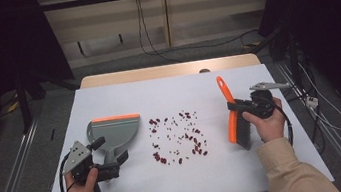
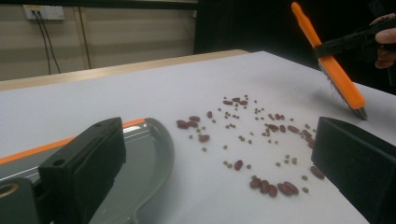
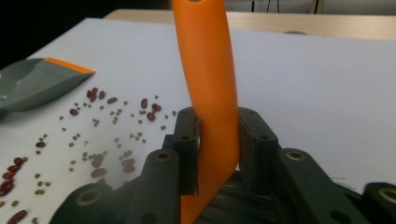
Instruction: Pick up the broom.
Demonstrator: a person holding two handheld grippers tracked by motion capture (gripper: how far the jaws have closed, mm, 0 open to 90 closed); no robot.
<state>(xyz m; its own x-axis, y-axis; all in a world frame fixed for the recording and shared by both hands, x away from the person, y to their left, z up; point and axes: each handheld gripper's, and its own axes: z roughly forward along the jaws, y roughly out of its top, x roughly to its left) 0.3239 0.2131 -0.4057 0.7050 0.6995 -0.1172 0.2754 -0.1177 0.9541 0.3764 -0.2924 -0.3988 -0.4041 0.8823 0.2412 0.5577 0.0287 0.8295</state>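
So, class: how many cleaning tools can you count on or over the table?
2. The grey dustpan lies left of the spilled beans, by the left gripper. The orange brush is clamped in the right gripper, right of the beans.

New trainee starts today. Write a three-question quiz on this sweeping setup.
1. Multiple choice: the right gripper is shut on the A) dustpan B) brush C) cable.
2. True or false: the beans already lie inside the dustpan.
3. Which gripper is at the dustpan's handle?

Key:
1. B, its jaws clamp the orange handle of the brush.
2. False, they lie scattered on the table between dustpan and brush.
3. The left gripper.
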